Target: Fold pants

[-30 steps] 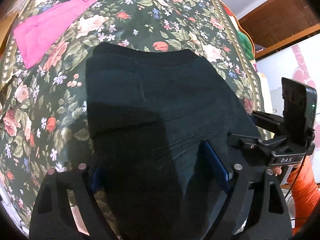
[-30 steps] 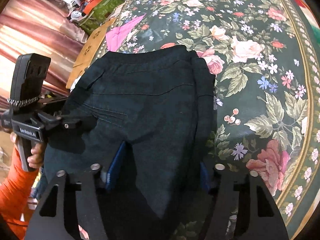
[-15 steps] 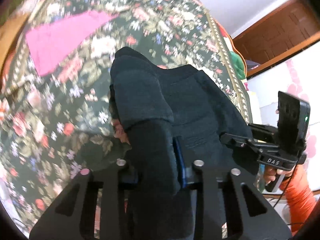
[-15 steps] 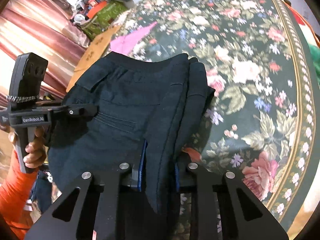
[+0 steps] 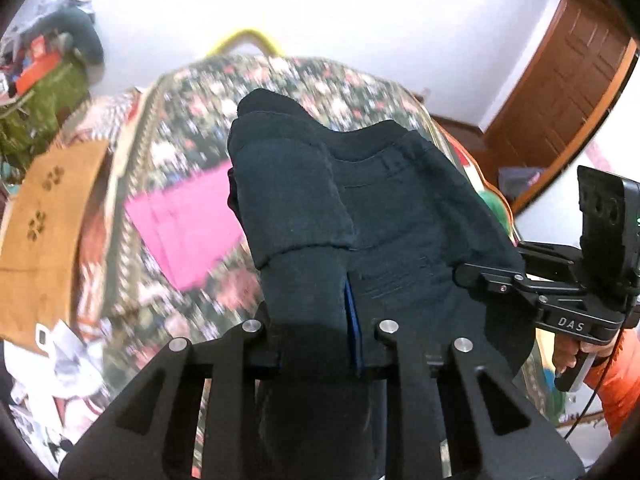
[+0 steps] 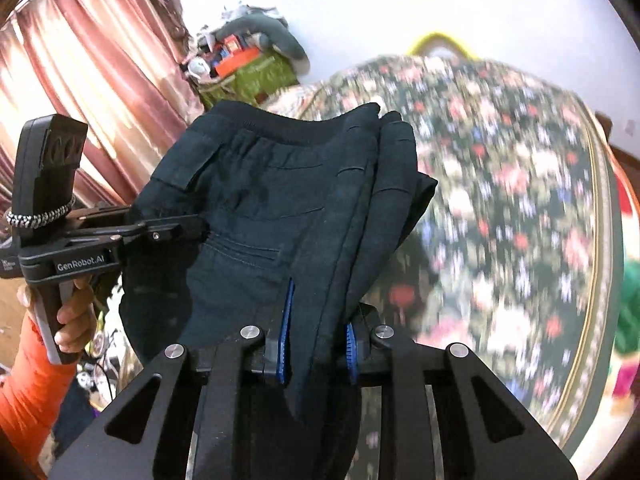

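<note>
The dark navy pants hang lifted above the flowered bed, held at both sides. My left gripper is shut on the pants' left edge, which folds over its fingers. My right gripper is shut on a bunched fold at the pants' right edge. The waistband faces away from me. The right gripper also shows in the left wrist view, and the left gripper in the right wrist view; each pinches the cloth from the side.
The flowered bedspread lies under the pants. A pink garment lies flat on the bed at the left. A brown cloth and clutter sit beyond the bed's left edge. A wooden door stands at the right.
Both grippers shut on the pants' near edges and lifted them off the bed. The views tilted up toward the wall, and the pants now hang raised.
</note>
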Demonstrator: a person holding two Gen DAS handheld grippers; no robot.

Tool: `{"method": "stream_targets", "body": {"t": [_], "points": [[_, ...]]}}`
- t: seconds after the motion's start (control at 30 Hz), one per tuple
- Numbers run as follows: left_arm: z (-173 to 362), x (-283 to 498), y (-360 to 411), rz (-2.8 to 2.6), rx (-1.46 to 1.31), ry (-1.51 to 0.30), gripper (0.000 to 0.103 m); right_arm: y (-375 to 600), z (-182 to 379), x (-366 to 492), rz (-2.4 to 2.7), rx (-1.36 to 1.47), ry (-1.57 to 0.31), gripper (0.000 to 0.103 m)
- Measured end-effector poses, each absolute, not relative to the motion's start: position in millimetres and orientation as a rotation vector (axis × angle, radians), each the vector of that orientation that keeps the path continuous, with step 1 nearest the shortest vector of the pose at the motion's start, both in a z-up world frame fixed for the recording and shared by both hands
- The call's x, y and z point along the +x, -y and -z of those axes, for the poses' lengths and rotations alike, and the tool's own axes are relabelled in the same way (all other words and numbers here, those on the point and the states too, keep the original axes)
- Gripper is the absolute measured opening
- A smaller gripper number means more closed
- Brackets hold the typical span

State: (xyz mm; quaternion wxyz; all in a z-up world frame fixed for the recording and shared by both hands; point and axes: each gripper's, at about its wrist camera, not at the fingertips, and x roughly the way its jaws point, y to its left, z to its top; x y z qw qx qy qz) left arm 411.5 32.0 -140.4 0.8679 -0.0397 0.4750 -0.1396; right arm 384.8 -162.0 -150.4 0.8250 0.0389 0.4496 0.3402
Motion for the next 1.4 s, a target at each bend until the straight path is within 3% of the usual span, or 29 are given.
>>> {"method": "stream_targets", "body": {"t": [0.37,0.83,0.93,1.03,1.1,1.4], "points": [[141,503,-84,0.220,-0.105,-0.937,0.022,109,153,466,-0.695,0.077,-0.902,0.019],[278,573,-147,0.061,-0.155,-1.030,0.023,37,250,520,-0.627,0.020,-1.030,0.020],[310,579,-149,0.028,-0.173,-1.093,0.027,33,272,523,-0.595,-0.025,-1.088,0.021],[340,578,-147,-0.021,-0.152,-1.162,0.043,36,279,519,-0.594,-0.046,-1.109,0.026],[341,570,-148,-0.030,-0.142,-1.143,0.049,42,273,509,-0.603,-0.070,-1.101,0.030],[282,522,-148,-0.085,-0.028,-1.071,0.048,70,219,454,-0.612,-0.126,-0.957,0.031]]}}
